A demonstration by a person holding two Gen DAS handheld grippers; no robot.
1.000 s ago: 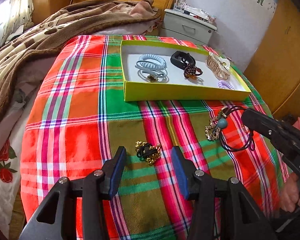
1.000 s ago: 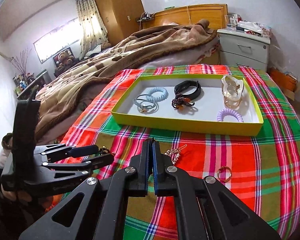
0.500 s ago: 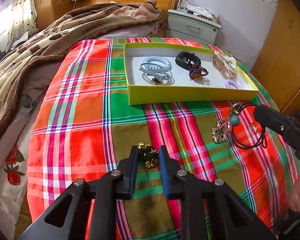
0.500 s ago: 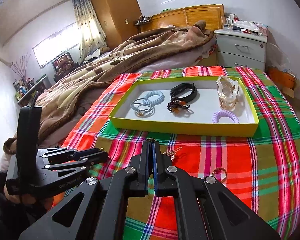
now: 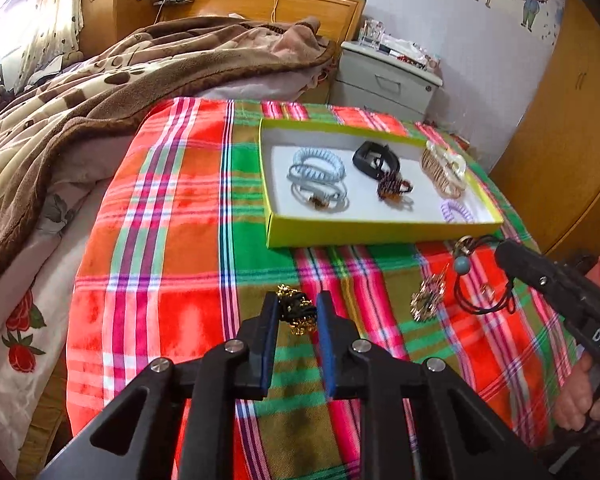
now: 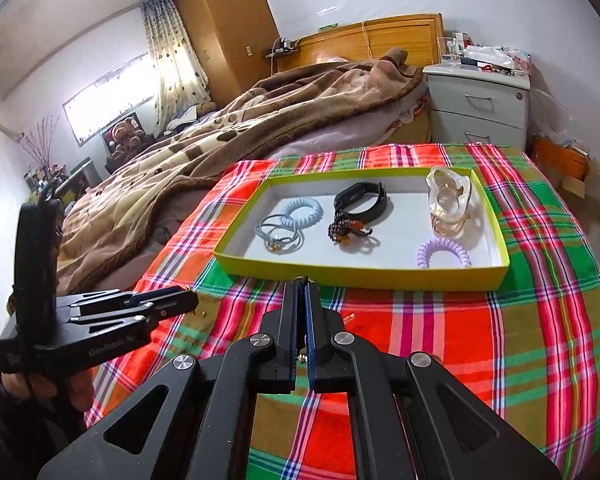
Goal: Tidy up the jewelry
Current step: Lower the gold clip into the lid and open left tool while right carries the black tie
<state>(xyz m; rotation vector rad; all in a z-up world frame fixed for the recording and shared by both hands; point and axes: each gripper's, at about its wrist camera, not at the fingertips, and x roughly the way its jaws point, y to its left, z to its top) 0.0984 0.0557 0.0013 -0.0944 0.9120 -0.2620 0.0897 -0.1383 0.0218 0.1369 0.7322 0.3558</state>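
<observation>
A left gripper (image 5: 298,312) holds a small black and gold hair tie (image 5: 296,312) between its blue-padded fingers (image 5: 269,344), which stand narrow and pressed on either side of it, over a red, green and pink plaid cloth (image 5: 172,280) spread on a bed. The tie looks light and soft: a bunched elastic loop with little gold metal links that would dangle and could catch on the woven cloth, so the bunched middle, where it is held, seems the surest place to grip. The right gripper (image 6: 301,296) has its fingers shut on a thin dark cord (image 5: 480,300) strung with a teal bead and a gold charm; limp, likely to swing. Farther off lies a shallow yellow-green box (image 5: 380,234) with a smooth white floor, well apart from the tie. It holds a springy pale blue coil tie (image 5: 318,166), a stiff black wristband (image 5: 374,158), a dark beaded bracelet (image 5: 394,188), a hard translucent claw clip (image 5: 444,168) and a lilac coil tie (image 5: 456,212).
</observation>
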